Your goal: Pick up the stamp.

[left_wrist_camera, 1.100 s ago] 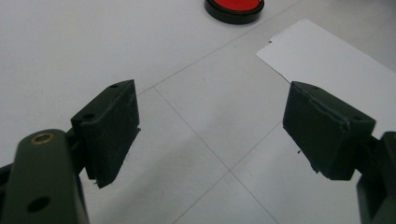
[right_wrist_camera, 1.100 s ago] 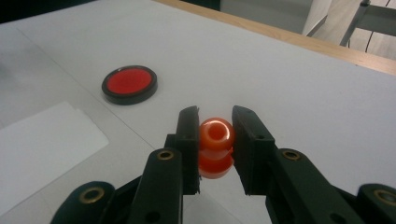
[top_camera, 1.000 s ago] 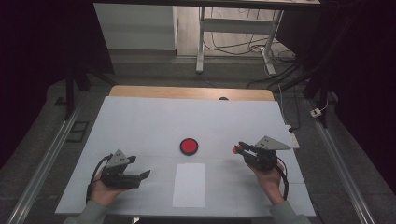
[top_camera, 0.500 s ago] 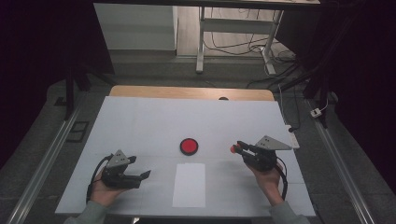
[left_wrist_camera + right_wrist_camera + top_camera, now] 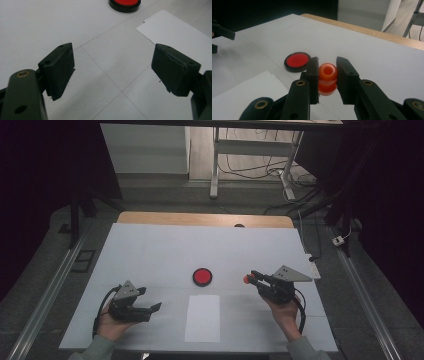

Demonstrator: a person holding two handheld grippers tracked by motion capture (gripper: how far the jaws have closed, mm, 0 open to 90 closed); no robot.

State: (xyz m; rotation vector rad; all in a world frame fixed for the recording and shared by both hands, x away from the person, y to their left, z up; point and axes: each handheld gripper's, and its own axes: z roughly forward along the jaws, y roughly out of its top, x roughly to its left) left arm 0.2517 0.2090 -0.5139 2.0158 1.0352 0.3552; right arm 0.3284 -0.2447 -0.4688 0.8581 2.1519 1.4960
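White board covers the table in the high view, with a wooden edge behind it and a dark room around, where a grey floor and metal desk legs are seen. On the board lie a red disc and a white paper sheet. The left gripper is low at the left, held from below by a hand, pointing toward the sheet. The right gripper is held at the right, its tips pointing toward the disc, with an orange bead at the tips.

From the left gripper view, the two black pads stand wide apart with nothing between them. Beyond the pads is the disc, and the sheet lies under the right pad.

From the right gripper view, the gripper has its two jaws closed against the orange bead, one jaw on each side, the hole of the bead facing the camera. The disc lies just beyond the left jaw, and the sheet is below it.
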